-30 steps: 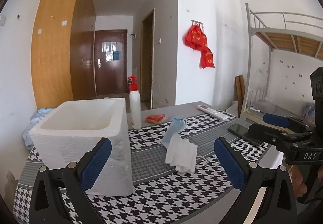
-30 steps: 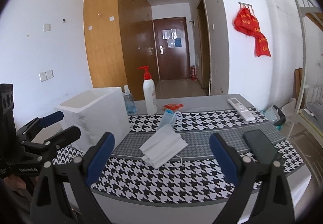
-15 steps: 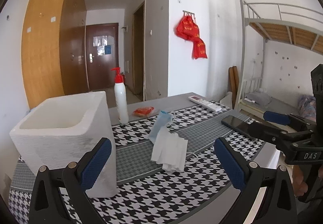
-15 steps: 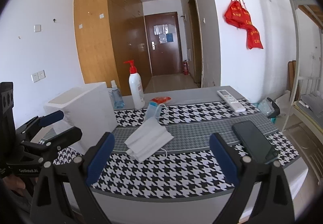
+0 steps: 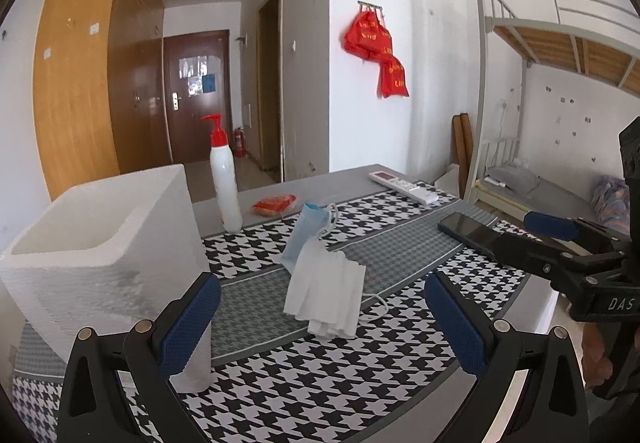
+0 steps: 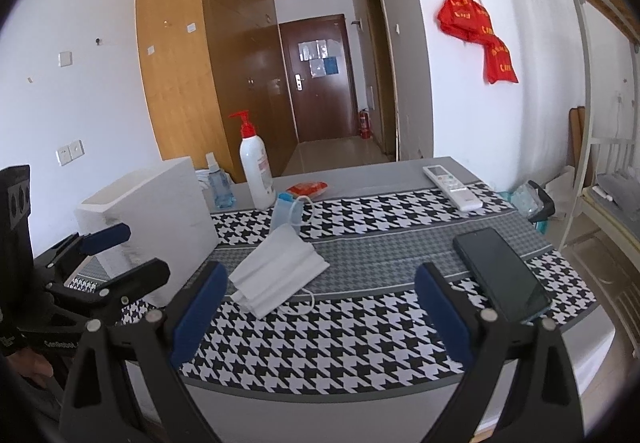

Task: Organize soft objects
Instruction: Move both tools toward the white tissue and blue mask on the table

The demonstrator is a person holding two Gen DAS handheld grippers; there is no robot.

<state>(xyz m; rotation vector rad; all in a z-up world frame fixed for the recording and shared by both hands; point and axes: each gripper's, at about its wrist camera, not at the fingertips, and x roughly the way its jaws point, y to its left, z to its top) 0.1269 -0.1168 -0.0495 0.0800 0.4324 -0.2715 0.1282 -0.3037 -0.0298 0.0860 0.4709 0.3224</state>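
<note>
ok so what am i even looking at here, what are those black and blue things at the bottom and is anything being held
Those are two hand-held claws, one in each of a person's hands, each with a camera looking out along its blue-padded fingers. One picture comes from the left claw, the other from the right claw. Both are open and hold nothing. Each view also catches the other claw at its edge. On the checked tablecloth lie a stack of white face masks and a blue mask behind it, beside a white foam box. A phone, remote and pump bottle are there too.
</note>
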